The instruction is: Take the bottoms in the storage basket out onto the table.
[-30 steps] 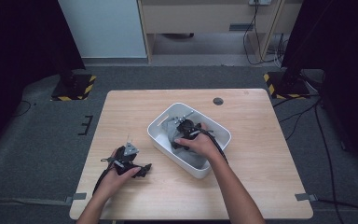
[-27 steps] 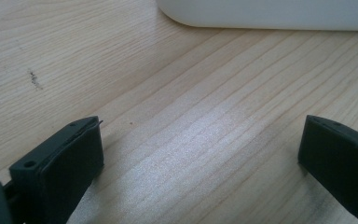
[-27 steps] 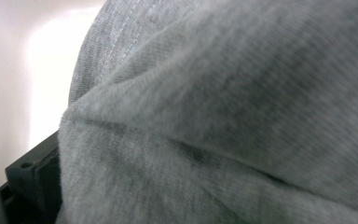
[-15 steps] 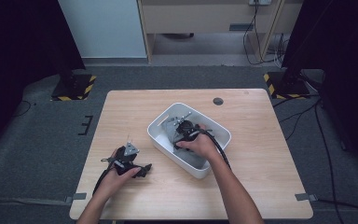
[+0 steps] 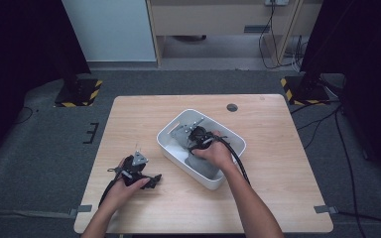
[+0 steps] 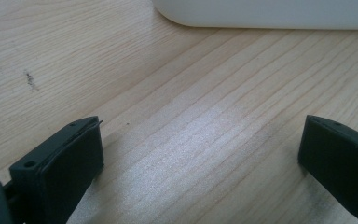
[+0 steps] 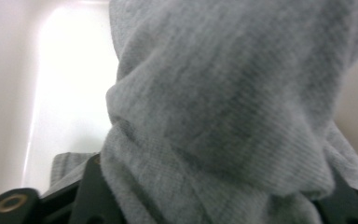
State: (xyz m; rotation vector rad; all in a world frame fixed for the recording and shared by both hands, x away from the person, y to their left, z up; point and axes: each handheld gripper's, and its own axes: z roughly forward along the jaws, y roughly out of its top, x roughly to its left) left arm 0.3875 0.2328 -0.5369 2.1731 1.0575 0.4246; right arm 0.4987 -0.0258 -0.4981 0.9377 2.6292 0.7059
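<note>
Your right gripper is down inside the white tub, and in its own view a bunched fold of grey knit cloth sits between the jaws and swells over them. From that view it reads as clamped on the cloth, though the jaw tips are buried under the fabric. The rest of the cloth lies in the tub, its lower part showing just below your hand near the tub's near wall.

Treat this cloth as soft, light and limp: it will drape, stretch and trail rather than lift as one piece. The ribbed knit should give the pads good friction, so slipping looks unlikely if you hold a thick gather rather than a single layer. Expect a hanging end to drag over the tub rim.

Your left gripper rests on the counter to the left of the tub, jaws wide apart over bare wood, holding nothing.
</note>
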